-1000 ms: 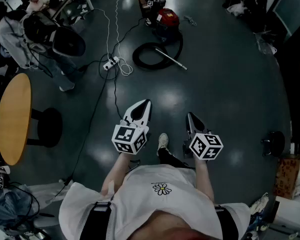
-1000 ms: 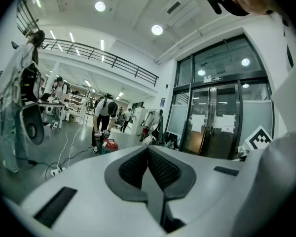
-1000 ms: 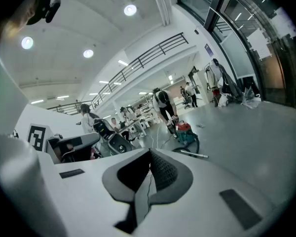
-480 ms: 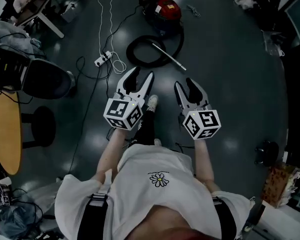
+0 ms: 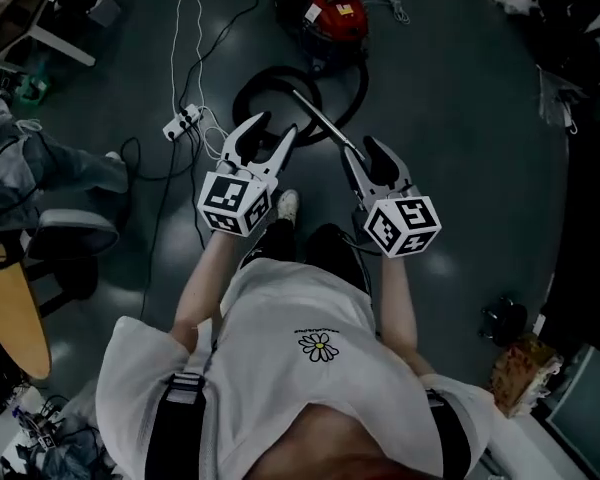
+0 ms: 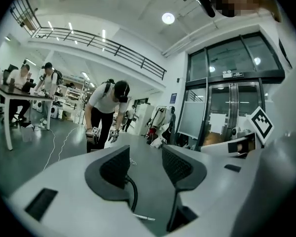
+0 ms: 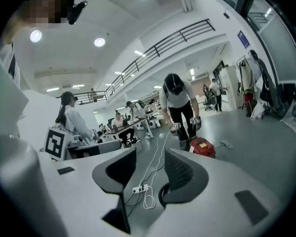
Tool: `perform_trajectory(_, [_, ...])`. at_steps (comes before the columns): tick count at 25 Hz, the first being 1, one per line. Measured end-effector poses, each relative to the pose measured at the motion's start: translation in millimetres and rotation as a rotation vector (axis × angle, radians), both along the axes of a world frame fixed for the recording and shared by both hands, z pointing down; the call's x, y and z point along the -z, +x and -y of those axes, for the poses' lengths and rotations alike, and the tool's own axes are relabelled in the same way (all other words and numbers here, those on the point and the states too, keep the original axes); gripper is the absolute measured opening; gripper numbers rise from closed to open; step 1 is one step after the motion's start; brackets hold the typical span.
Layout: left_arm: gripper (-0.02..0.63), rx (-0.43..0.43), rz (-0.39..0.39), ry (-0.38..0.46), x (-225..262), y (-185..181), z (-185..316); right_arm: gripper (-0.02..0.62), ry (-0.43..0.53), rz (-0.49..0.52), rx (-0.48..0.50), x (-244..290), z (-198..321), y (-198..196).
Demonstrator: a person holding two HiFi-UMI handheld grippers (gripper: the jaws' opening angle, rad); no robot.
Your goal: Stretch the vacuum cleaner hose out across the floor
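A glossy dark grey floor [image 5: 460,168] is lit by round white ceiling lamps [image 6: 168,18]; a black-railed upper balcony [image 6: 113,48] and tall glass doors [image 6: 222,112] are seen.

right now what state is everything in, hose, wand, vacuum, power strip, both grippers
vacuum cleaner hose: coiled in a loop on the floor, not stretched out
metal wand: lying flat across the coil
red vacuum cleaner: standing on the floor beyond the coil
power strip: on the floor, cords running from it
left gripper: jaws apart, just been opening, nothing between them
right gripper: jaws apart, just been opening, nothing between them
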State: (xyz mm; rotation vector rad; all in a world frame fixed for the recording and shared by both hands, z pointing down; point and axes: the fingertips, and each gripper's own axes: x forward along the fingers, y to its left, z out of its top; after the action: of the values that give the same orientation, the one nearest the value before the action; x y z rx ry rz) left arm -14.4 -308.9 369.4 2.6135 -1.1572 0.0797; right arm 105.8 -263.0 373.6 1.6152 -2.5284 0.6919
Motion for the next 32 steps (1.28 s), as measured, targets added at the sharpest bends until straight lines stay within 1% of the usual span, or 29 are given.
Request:
perform_trajectory(2, [0.189,0.002,0.006,-0.038,-18,14,43,0.187,-0.078,0.059,0.021,-20,37,14])
perform_trajectory(3, [0.189,-0.002,0.01,-0.058,-28,22,61,0.187,-0.119,0.069,0.029,-33,52,23])
perform_trajectory(6, [0.189,-0.017,0.055,-0.113,-63,47,116,0.187,-0.24,0.049,0.065,-84,103,48])
perform_trajectory(8, [0.189,-0.009,0.089,-0.138,-89,64,157,0.187,-0.312,0.041,0.111,-121,143,62])
perform_trajectory(10, [0.189,0.0,0.096,-0.17,-118,78,189,0.187,-0.384,0.014,0.172,-162,175,72])
perform_trajectory(13, [0.189,0.009,0.119,-0.224,-183,88,234,0.187,-0.498,-0.032,0.249,-243,215,78])
perform_trajectory(14, [0.189,0.017,0.123,-0.243,-213,89,249,0.187,-0.538,-0.041,0.271,-277,229,78])
perform_trajectory(16, [0.189,0.042,0.106,-0.294,-283,89,276,0.187,-0.621,-0.071,0.323,-356,252,77])
perform_trajectory(18, [0.189,0.06,0.079,-0.338,-362,91,297,0.187,-0.701,-0.134,0.388,-450,270,76])
perform_trajectory(19, [0.189,0.058,0.076,-0.345,-400,91,307,0.187,-0.742,-0.17,0.416,-500,277,75])
perform_trajectory(22, [0.189,0.014,0.097,-0.343,-504,87,328,0.187,-0.884,-0.258,0.479,-647,288,71])
perform_trajectory(25, [0.189,-0.05,0.124,-0.344,-586,79,339,0.187,-1.004,-0.351,0.527,-764,289,71])
perform_trajectory(28, [0.189,-0.093,0.165,-0.343,-642,68,342,0.187,-1.049,-0.475,0.571,-844,286,74])
perform_trajectory(30, [0.189,-0.093,0.169,-0.349,-665,59,342,0.187,-1.083,-0.602,0.605,-882,277,84])
perform_trajectory(32, [0.189,-0.083,0.16,-0.362,-679,50,340,0.187,-1.151,-0.734,0.64,-911,262,97])
